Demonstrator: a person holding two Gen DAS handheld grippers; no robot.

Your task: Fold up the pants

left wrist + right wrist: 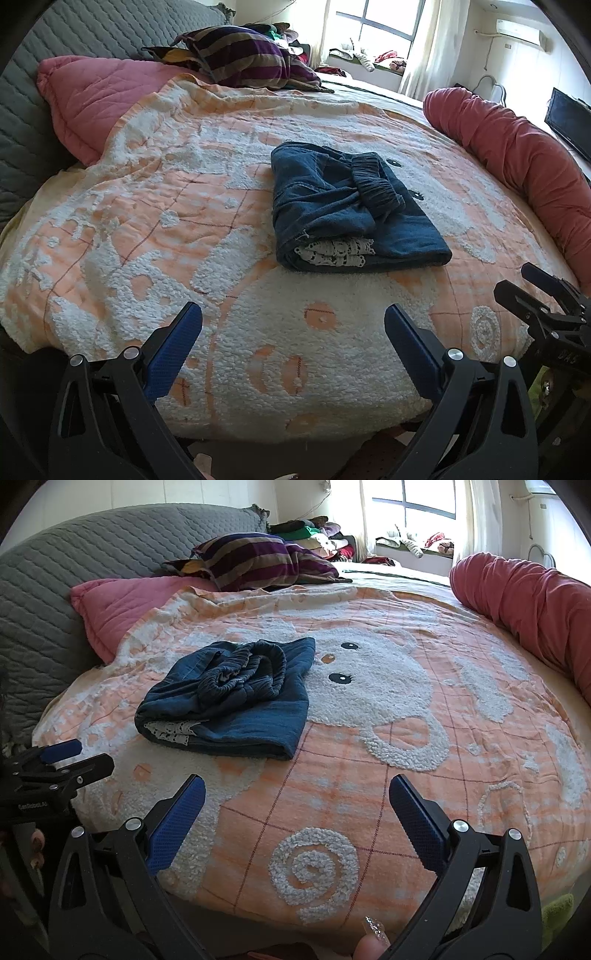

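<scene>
Since the dark blue denim pants (347, 206) already lie as a compact folded bundle mid-bed on the orange-and-white fleece blanket (147, 236), folding looks essentially finished. Left tongs (293, 334) and right tongs (297, 805) hover near the bed's front edge, spread apart, empty.

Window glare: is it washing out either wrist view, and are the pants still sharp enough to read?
Left wrist view: the window is blown out white and the far room hazy, yet the folded pants show seams and lace trim crisply. Right wrist view: same overexposed window, pants evenly lit with soft shadow beneath. Both views bend the blanket edges, with dark corners.
</scene>
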